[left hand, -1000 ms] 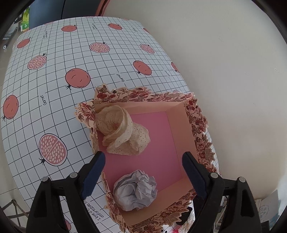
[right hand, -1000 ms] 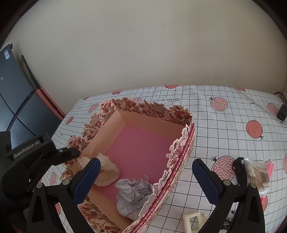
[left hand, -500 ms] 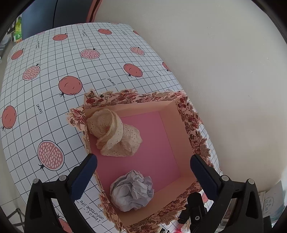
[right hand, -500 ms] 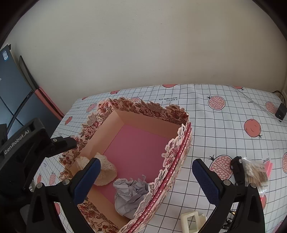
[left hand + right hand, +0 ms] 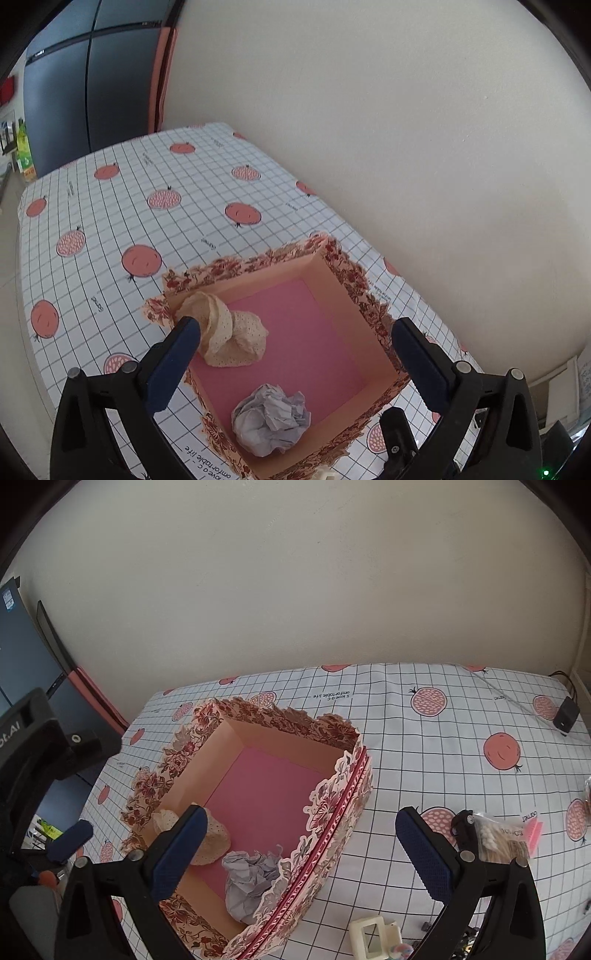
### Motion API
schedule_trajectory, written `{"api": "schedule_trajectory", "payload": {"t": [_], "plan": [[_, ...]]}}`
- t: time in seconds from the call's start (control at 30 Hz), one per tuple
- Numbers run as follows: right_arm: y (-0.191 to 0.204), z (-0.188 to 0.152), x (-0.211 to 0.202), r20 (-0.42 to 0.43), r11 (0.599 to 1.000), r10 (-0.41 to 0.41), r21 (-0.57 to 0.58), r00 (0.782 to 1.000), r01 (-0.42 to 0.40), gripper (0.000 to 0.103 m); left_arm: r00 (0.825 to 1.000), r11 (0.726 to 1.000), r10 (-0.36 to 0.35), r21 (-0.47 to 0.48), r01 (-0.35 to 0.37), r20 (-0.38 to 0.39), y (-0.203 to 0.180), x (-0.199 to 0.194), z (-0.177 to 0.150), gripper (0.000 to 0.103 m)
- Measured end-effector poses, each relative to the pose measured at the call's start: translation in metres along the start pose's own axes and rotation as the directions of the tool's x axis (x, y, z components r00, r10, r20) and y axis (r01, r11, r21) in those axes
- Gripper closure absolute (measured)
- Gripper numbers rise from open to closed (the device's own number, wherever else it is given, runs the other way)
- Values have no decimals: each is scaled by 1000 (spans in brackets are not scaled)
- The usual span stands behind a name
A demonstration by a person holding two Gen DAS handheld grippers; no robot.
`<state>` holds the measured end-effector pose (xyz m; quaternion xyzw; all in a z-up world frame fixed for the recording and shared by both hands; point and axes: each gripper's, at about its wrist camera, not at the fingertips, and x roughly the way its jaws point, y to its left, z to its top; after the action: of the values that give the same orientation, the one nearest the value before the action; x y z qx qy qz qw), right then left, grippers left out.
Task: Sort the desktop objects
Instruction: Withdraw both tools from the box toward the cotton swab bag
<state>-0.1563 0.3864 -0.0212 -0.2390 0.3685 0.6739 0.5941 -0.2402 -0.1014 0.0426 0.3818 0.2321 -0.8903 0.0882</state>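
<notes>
A floral paper box point(image 5: 354, 280) with a pink floor stands on the pomegranate tablecloth. A cream lace cloth point(image 5: 229, 336) lies in it by the left wall, and a crumpled grey paper ball point(image 5: 271, 419) lies at the near corner. My left gripper point(image 5: 295, 328) hovers above the box, open wide, with nothing between its pads. In the right wrist view the same box point(image 5: 280, 734), lace cloth point(image 5: 214, 834) and paper ball point(image 5: 247, 878) show. My right gripper point(image 5: 301, 816) hangs open and empty over the box's near right wall. One of my left gripper's blue fingertips point(image 5: 70, 840) shows at the left edge.
To the right of the box lie a bag of cotton swabs point(image 5: 506, 838), a small black object point(image 5: 463, 821) and a cream plastic frame point(image 5: 373, 936). A black adapter with its cable point(image 5: 565, 714) sits at the far right. A wall runs behind the table, with a dark cabinet point(image 5: 92, 85) beyond its far end.
My left gripper's jaws have spread wider, and it has risen and drawn back from the box, so more wall and table show. The paper ball stays on the box floor. The right view has barely shifted.
</notes>
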Motion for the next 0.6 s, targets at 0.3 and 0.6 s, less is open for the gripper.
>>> {"api": "schedule_trajectory", "payload": {"t": [0.3,0.6], "plan": [[-25,19,-45,88,1000,-11,26,996,9,0,989,994,-85,81,75,121,-26,-36,-3,0],[-59,29,-86,149,997,-59,53,987,52,0,971,969,-189,187,161,145,-61,-56,-22,0]]}}
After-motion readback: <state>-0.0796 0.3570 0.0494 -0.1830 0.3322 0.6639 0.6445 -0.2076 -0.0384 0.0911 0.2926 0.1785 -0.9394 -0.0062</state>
